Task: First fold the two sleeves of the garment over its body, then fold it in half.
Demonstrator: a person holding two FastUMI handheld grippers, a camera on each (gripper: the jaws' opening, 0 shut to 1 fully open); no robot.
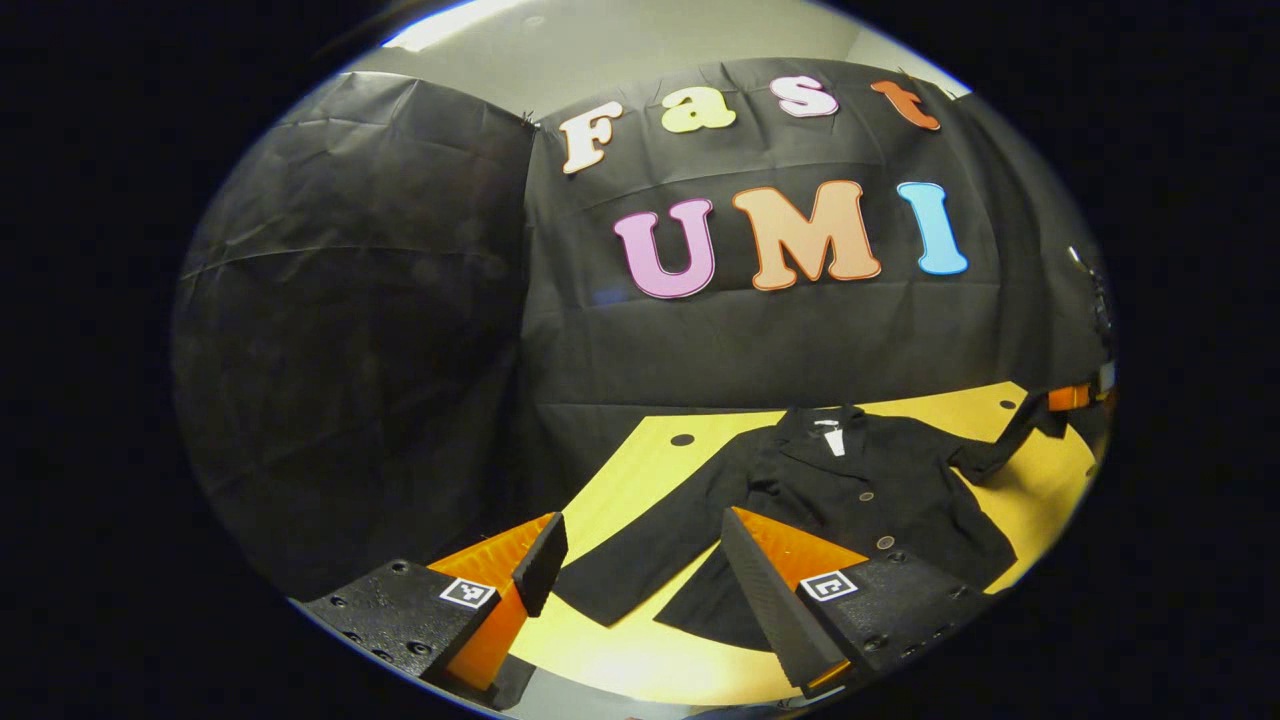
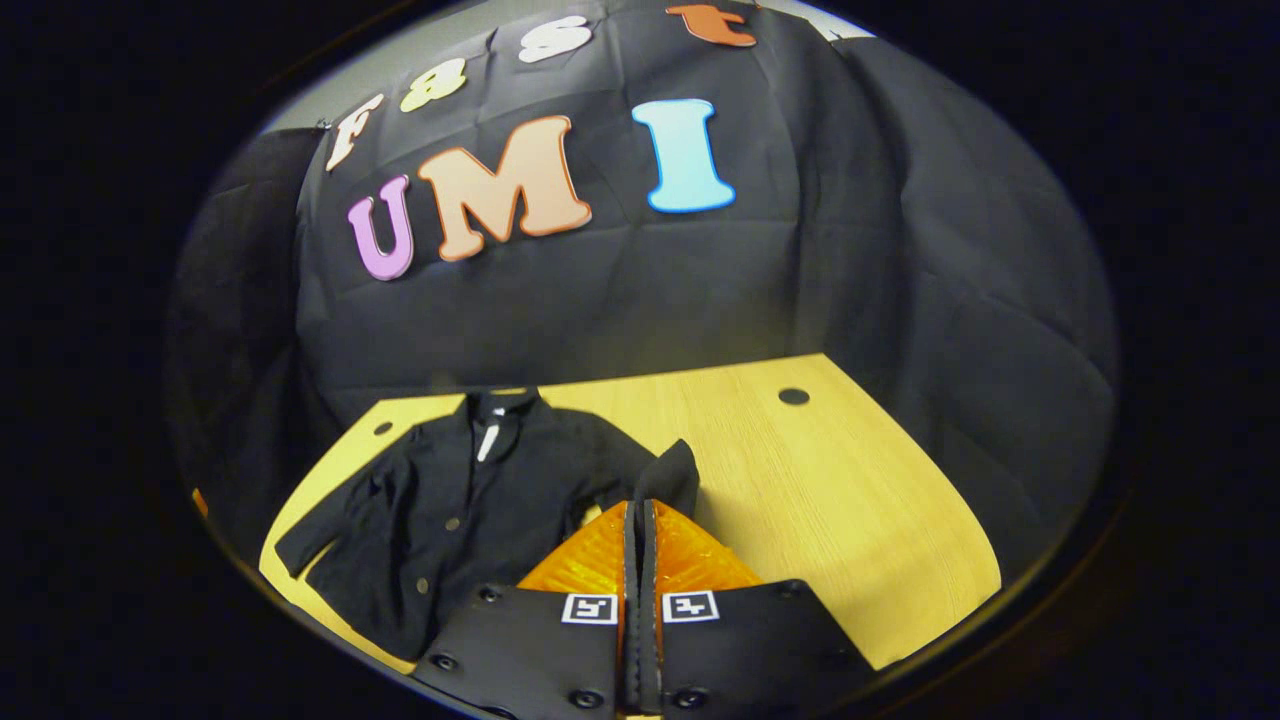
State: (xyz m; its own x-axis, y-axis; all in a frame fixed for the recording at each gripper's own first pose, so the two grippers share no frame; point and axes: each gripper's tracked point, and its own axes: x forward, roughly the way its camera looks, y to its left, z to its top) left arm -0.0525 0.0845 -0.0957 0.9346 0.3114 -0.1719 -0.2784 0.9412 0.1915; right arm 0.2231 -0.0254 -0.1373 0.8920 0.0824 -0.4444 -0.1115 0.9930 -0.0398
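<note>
A: Right tongs (image 2: 640, 520) pinched together on the jacket's (image 2: 450, 510) sleeve cuff (image 2: 672, 470), lifted off the table (image 2: 830, 490). Left tongs (image 1: 640, 550)?

B: Spread apart, empty, above the other sleeve (image 1: 640, 555). Its hem is hidden behind one finger (image 1: 770, 590).

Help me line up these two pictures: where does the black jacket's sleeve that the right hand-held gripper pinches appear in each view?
Left gripper view: the pinched black sleeve rises at far right, toward the distant right hand-held gripper.
Right gripper view: the sleeve's cuff stands at bottom centre, clamped between shut fingers.
Shared landmark: the white label at the jacket's collar.
</note>
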